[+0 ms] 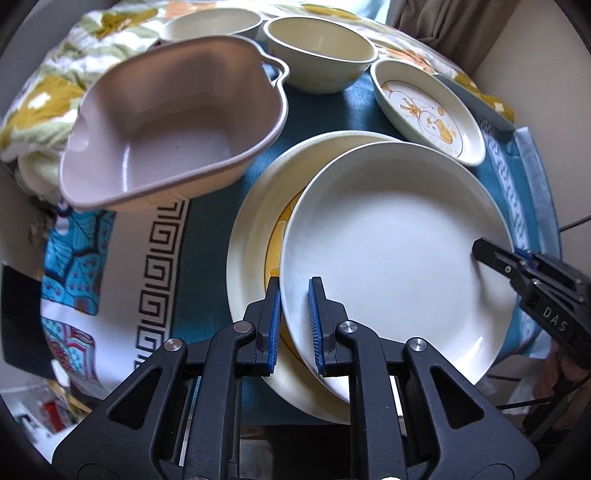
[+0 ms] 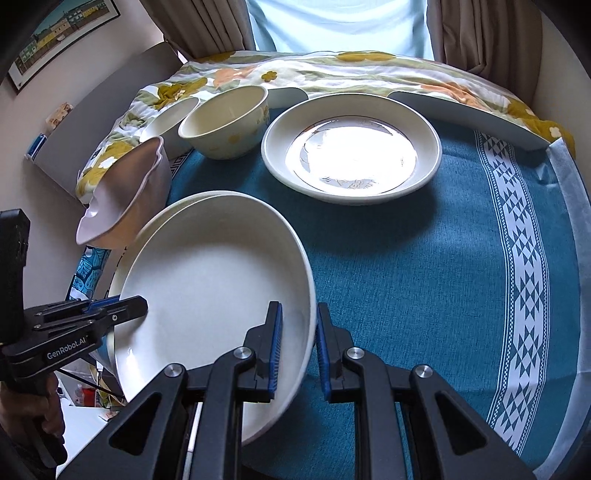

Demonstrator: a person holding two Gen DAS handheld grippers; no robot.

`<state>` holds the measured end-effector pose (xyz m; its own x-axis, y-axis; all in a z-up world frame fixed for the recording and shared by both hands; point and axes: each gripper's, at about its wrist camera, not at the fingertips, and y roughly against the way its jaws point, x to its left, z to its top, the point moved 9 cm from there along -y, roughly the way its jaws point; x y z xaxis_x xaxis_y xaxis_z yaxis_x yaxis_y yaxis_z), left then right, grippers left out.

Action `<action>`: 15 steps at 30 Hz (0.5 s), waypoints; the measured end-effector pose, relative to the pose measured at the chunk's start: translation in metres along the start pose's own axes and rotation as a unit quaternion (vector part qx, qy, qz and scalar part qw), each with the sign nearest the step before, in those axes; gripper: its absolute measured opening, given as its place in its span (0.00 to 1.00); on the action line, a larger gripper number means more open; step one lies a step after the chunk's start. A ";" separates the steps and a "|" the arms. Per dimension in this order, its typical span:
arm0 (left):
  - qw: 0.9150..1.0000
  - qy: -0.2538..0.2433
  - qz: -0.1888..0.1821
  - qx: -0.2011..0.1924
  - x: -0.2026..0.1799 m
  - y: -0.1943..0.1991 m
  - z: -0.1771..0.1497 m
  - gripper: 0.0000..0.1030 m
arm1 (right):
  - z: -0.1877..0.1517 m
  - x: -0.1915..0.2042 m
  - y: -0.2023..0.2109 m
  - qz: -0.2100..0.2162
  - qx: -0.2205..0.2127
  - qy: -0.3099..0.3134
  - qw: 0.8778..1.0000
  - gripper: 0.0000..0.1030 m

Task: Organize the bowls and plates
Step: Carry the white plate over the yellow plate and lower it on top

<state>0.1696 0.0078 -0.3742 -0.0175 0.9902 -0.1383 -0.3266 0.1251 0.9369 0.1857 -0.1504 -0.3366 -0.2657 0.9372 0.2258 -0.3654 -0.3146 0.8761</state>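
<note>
A plain white plate (image 1: 399,254) (image 2: 214,291) lies tilted on a larger cream plate with a yellow print (image 1: 255,229). My left gripper (image 1: 295,317) is shut on the white plate's left rim. My right gripper (image 2: 299,350) is shut on its right rim and also shows in the left wrist view (image 1: 495,254). A pink square bowl (image 1: 173,122) (image 2: 125,199) sits to the left. A cream bowl (image 1: 321,51) (image 2: 225,122) and a second bowl (image 1: 210,26) stand behind. A printed plate (image 1: 428,110) (image 2: 351,147) lies at the back right.
A teal tablecloth (image 2: 424,277) with a white patterned band covers the table. A floral cloth (image 2: 332,70) is bunched along the far side. A grey flat tray edge (image 2: 469,114) lies at the back right. Curtains and a window stand behind.
</note>
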 end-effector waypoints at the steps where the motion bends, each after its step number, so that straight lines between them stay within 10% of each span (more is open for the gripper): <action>1: 1.000 -0.019 0.019 -0.006 -0.003 0.001 0.001 0.12 | 0.000 0.001 0.000 -0.002 -0.001 0.002 1.000 0.16; 15: 0.981 -0.118 0.154 -0.032 -0.013 0.010 0.006 0.12 | 0.003 0.007 0.005 -0.017 -0.017 0.021 0.999 0.16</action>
<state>0.1720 -0.0035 -0.3617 0.0928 0.9681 0.2326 -0.3985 -0.1779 0.8997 0.1850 -0.1449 -0.3290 -0.2891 0.9406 0.1782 -0.4053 -0.2889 0.8673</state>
